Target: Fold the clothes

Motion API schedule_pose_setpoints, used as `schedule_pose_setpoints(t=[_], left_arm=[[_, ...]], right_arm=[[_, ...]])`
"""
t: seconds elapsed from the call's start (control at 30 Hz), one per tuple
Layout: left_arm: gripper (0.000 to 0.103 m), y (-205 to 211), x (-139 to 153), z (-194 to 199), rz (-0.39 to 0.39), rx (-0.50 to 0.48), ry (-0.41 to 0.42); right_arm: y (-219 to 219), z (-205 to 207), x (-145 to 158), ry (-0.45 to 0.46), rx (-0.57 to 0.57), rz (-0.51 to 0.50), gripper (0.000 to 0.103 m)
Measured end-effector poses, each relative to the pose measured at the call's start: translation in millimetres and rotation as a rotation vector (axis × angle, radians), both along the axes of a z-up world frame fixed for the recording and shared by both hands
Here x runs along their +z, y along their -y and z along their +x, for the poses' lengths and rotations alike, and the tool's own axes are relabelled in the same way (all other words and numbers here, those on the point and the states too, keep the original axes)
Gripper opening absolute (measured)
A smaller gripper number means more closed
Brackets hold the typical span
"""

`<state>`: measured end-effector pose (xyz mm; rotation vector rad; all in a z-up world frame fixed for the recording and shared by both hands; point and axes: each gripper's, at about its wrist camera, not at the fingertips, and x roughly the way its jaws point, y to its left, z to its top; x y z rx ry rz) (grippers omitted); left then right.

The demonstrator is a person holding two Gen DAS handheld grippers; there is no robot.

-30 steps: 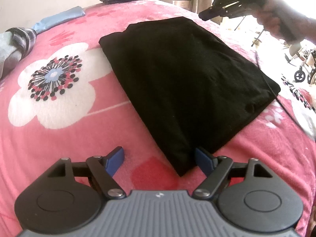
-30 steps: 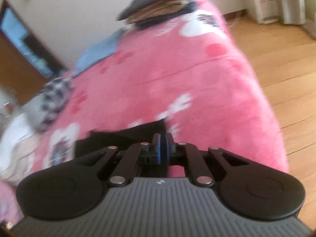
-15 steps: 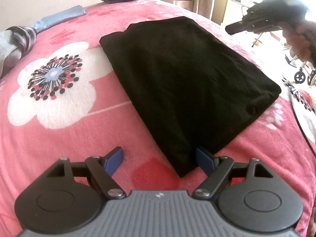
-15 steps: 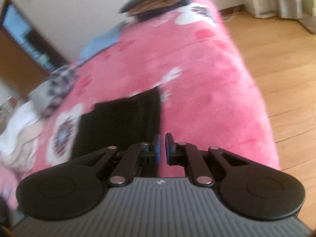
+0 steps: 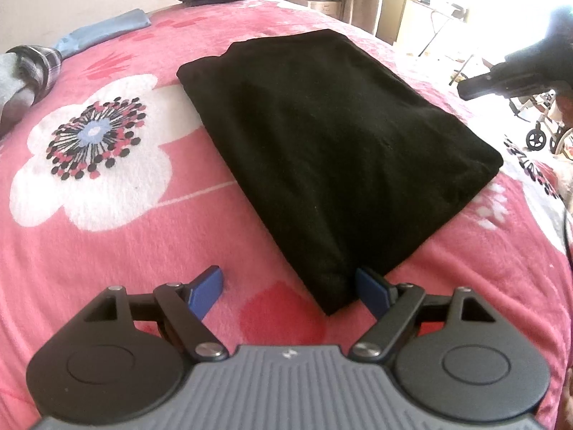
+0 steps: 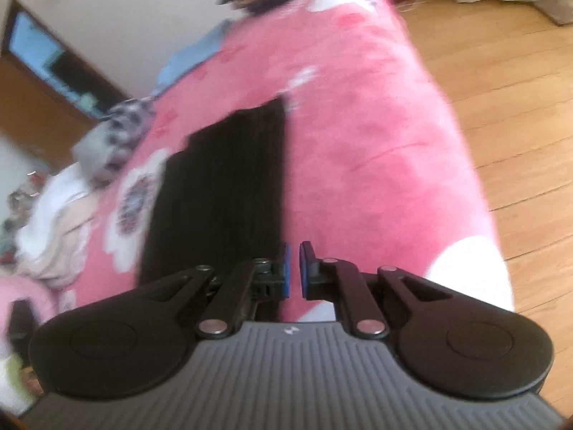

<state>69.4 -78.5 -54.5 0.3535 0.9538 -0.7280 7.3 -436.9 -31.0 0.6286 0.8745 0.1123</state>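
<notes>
A folded black garment (image 5: 333, 150) is lying flat on the pink bed (image 5: 107, 236). The left gripper (image 5: 290, 290) is hovering at its near corner, fingers wide. The right gripper (image 6: 293, 268) is hanging beside the garment's edge, fingers nearly together, holding nothing.

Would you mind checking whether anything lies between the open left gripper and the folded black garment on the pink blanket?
Nothing visible does. The left gripper is open right at the near corner of the black garment, with only bare pink blanket around it. The shut right gripper is off to the side, holding nothing.
</notes>
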Motion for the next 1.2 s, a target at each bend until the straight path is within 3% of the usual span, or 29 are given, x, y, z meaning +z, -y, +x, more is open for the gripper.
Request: schedule_pose_setpoints(t=[0.1, 0.2, 0.27, 0.33, 0.4, 0.47, 0.57, 0.7, 0.77, 0.83, 1.0, 1.13, 1.2], left_arm=[[0.083, 0, 0, 0, 0.003, 0.0, -0.001], [0.083, 0, 1, 0, 0.003, 0.001, -0.002], [0.083, 0, 1, 0, -0.003, 0.006, -0.005], [0.084, -1, 0, 0, -0.004, 0.005, -0.002], [0.085, -1, 0, 0, -0.003, 0.003, 0.002], [0.086, 0, 0, 0, -0.001, 0.004, 0.002], [0.087, 3, 0, 0, 0.011, 0.007, 0.009], [0.088, 4, 1, -1, 0.019, 0.016, 0.013], [0.089, 3, 0, -1, 0.019, 0.021, 0.015], [0.09, 3, 0, -1, 0.019, 0.024, 0.017], [0.092, 2, 0, 2, 0.019, 0.025, 0.01], [0.092, 2, 0, 2, 0.019, 0.029, 0.009], [0.092, 2, 1, 2, 0.018, 0.038, 0.004]], right_arm=[[-39, 1, -1, 0.024, 0.132, 0.037, 0.006], [-61, 4, -18, -0.037, 0.209, 0.01, 0.006], [-55, -2, -29, -0.076, 0.199, -0.039, 0.002], [-34, -15, -27, -0.083, 0.12, 0.006, 0.001], [-33, -23, -14, -0.065, 0.098, -0.054, 0.007], [-45, -23, 0, -0.04, 0.153, -0.095, 0.007], [-79, -4, 6, 0.0, 0.272, -0.078, 0.006], [-109, 3, -11, -0.003, 0.387, -0.076, 0.006], [-97, -3, -27, -0.039, 0.358, -0.085, 0.005], [-72, -18, -34, -0.055, 0.289, -0.01, 0.005], [-31, -58, -23, -0.084, 0.128, 0.016, 0.009], [-26, -73, -12, -0.02, 0.094, 0.071, 0.009], [-30, -73, -8, 0.016, 0.094, 0.1, 0.017]])
